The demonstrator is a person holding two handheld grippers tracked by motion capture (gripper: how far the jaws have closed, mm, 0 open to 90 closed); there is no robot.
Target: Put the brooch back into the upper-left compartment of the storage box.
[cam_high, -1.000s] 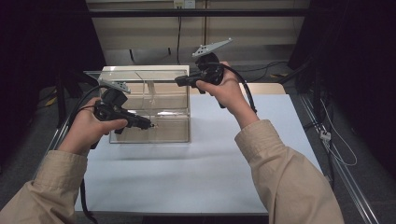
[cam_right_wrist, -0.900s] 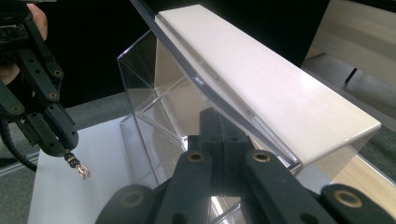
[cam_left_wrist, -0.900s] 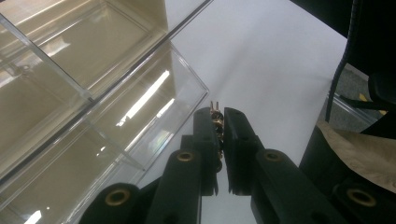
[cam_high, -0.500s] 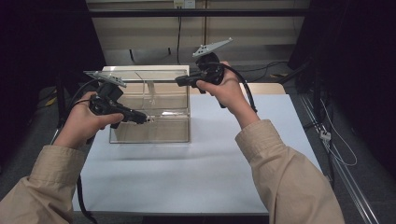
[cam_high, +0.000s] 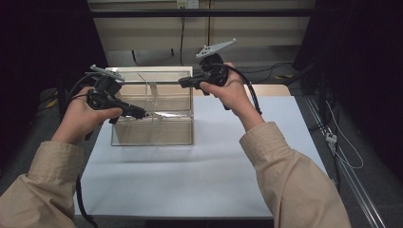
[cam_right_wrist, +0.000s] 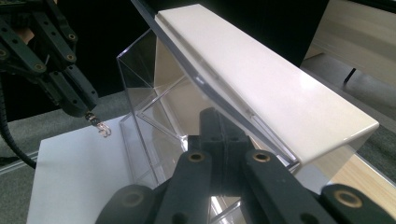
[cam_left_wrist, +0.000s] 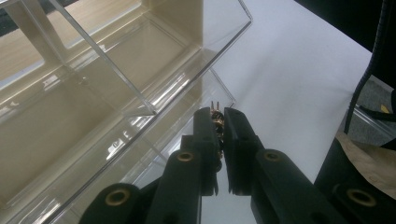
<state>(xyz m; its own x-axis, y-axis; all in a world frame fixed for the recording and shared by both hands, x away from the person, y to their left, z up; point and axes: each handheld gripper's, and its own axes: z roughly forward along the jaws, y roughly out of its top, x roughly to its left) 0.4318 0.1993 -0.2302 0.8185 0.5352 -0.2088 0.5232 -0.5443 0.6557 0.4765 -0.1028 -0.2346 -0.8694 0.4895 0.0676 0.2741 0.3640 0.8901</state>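
The white rectangular table top (cam_high: 190, 180) carries a clear acrylic box with inner dividers (cam_high: 154, 130) at its far left part. The left gripper (cam_left_wrist: 219, 122), above the box's near left edge, has its jaws nearly together, pinching a small gold-coloured metal piece (cam_left_wrist: 216, 116) that hangs from the tips. Farther off, the right gripper (cam_right_wrist: 219, 122) has its 2 jaws closed on the box's raised clear lid with a cream-white panel (cam_right_wrist: 261, 74) at the far right edge.
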